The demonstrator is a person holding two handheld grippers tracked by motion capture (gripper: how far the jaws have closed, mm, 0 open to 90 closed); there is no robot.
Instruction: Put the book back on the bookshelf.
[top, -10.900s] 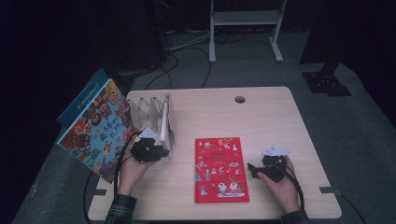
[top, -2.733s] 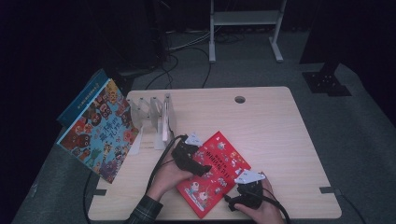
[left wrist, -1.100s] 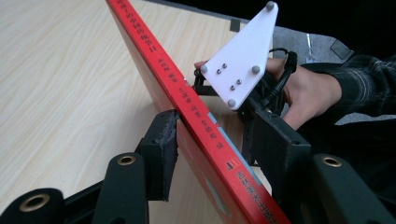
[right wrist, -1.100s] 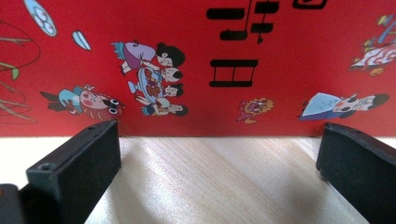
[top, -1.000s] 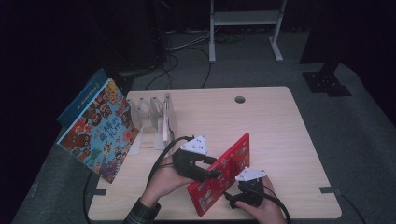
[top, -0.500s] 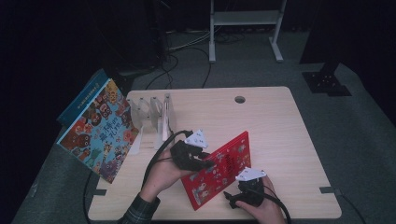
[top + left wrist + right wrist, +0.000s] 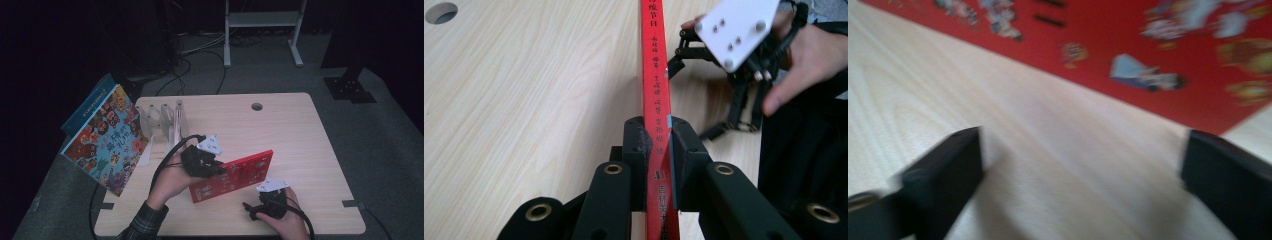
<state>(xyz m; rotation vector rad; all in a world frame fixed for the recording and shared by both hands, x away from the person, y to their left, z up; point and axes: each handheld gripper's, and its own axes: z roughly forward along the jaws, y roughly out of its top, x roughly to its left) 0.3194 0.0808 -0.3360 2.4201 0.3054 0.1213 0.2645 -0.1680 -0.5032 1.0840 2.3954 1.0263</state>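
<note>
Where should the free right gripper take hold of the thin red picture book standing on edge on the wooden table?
Probably the raised top edge of the red picture book, toward its right end, coming from above. The book stands on its long edge, and the left gripper already clamps the spine end, so that far stretch is bare for the right gripper.

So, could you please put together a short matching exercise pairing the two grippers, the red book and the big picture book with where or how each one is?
Things:
1. left gripper
2. right gripper
3. red book
4. blue picture book

States:
A. leans at the table's left edge
B. stands on its edge
C. jaws apart, nothing between them
D. clamped on a spine

Pairs: 1-D, 2-C, 3-B, 4-A
</note>
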